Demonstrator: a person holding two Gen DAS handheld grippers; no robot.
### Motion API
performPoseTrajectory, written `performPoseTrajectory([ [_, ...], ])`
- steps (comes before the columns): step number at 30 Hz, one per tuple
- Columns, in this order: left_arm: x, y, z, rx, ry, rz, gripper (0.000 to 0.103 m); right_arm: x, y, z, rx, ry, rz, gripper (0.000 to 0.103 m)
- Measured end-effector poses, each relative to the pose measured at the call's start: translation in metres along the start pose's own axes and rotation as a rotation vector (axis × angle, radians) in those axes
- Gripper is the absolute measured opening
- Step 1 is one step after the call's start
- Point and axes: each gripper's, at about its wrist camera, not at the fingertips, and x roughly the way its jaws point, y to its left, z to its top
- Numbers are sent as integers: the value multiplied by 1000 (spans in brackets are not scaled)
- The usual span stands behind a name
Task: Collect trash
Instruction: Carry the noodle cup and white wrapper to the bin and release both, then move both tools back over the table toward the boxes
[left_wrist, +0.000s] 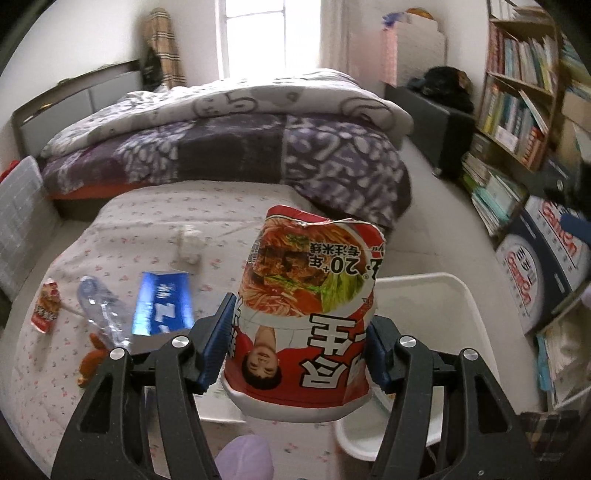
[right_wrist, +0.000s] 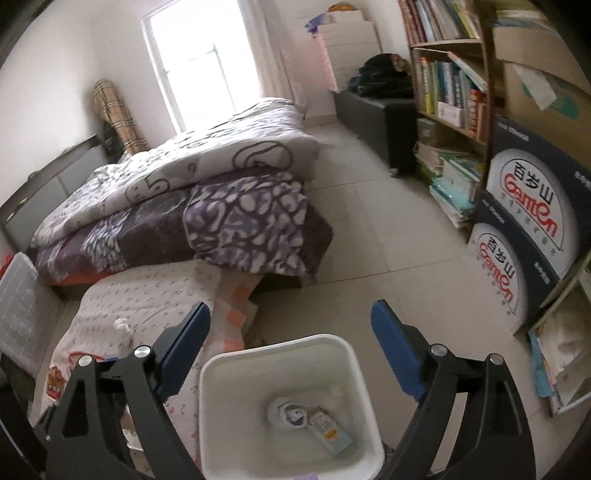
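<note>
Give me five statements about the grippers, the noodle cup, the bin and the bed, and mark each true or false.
1. The left gripper is clamped on a red and white noodle cup. True.
2. The right gripper holds a bottle. False: its jaws are open and empty.
3. The white bin is empty. False: a crumpled wrapper and a small carton lie inside.
4. A clear plastic bottle lies on the bed sheet. True.
5. The noodle cup is already in the bin. False: it is held beside the bin, in the left gripper.
</note>
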Motion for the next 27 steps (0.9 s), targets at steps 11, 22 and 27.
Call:
performPoseTrajectory([
  [11,11,-55,-7,92,52,-94,67,0,-17,4,21,-3,-24,89],
  [22,13,-68,-11,121,66,-112,87,0,-16,2,13,0,-37,90],
  [27,12,-60,-11,112,66,-87,87,2,-7,1,-17,8,-37,90],
])
